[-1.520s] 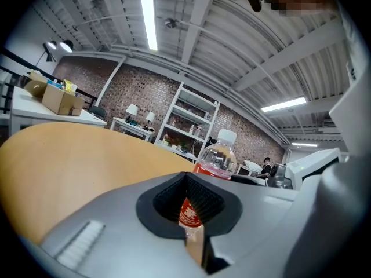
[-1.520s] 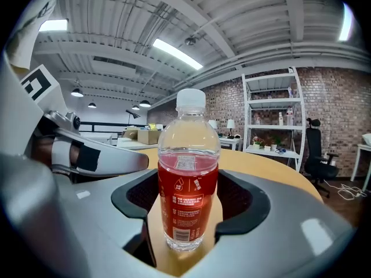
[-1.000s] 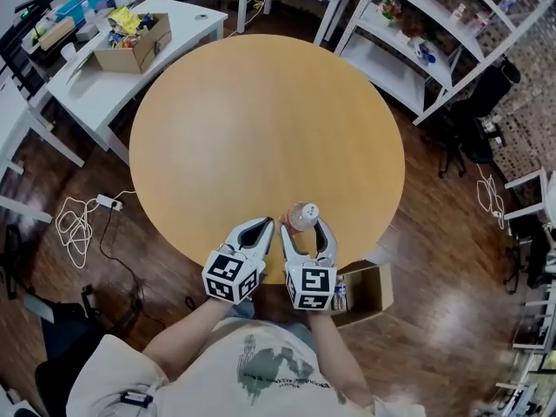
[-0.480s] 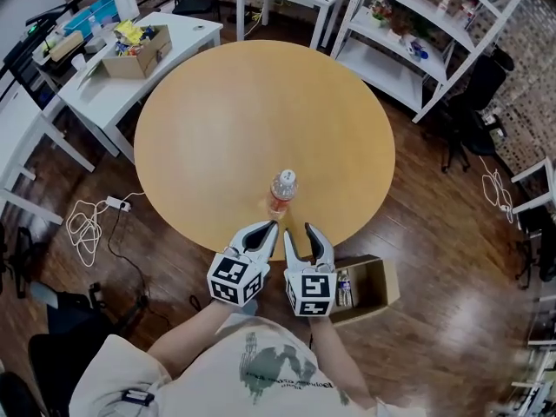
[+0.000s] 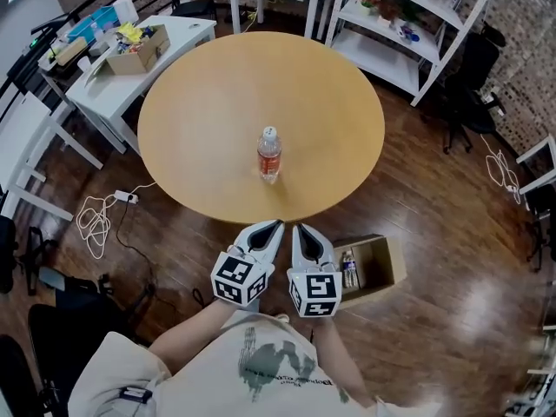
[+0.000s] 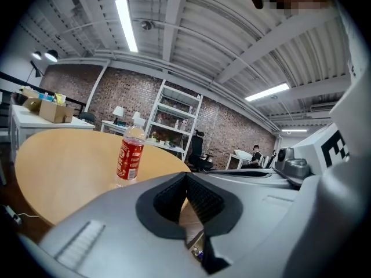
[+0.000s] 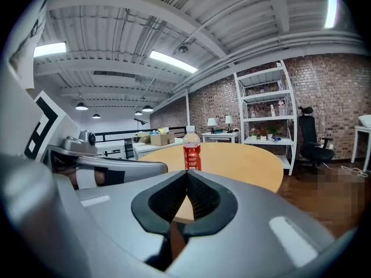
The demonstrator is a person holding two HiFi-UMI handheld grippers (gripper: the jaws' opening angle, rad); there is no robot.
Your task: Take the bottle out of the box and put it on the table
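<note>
The bottle (image 5: 269,155) is standing up straight on the round wooden table (image 5: 200,94), near the middle and a bit toward the person's side. It is wearing a red label and a white cap, and nothing is touching it. The left gripper (image 5: 276,225) and the right gripper (image 5: 297,228) are hanging side by side over the dark wood floor (image 5: 434,189). They are just off the near edge of the table and well apart from the bottle. Both are pointing toward the table, with the bottle out ahead of them. The left gripper's jaws are pressing together at the tips, and nothing is sitting between them. The right gripper's jaws have just been closing, and now they are meeting at the tips too, with nothing between them. The cube (image 5: 236,278) on the left gripper and the one on the right gripper are showing black and white squares to the head view. The cardboard box (image 5: 388,263) is sitting open on the floor just to the right of the right gripper. At least 1 more small bottle (image 5: 349,269) is lying inside it. A white desk (image 5: 178,31) is standing beyond the table on the left, and it is carrying another box (image 5: 139,50) full of bits. A white shelf (image 5: 408,37) is standing at the far right. A white cable (image 5: 91,224) is lying curled on the floor at the left.
</note>
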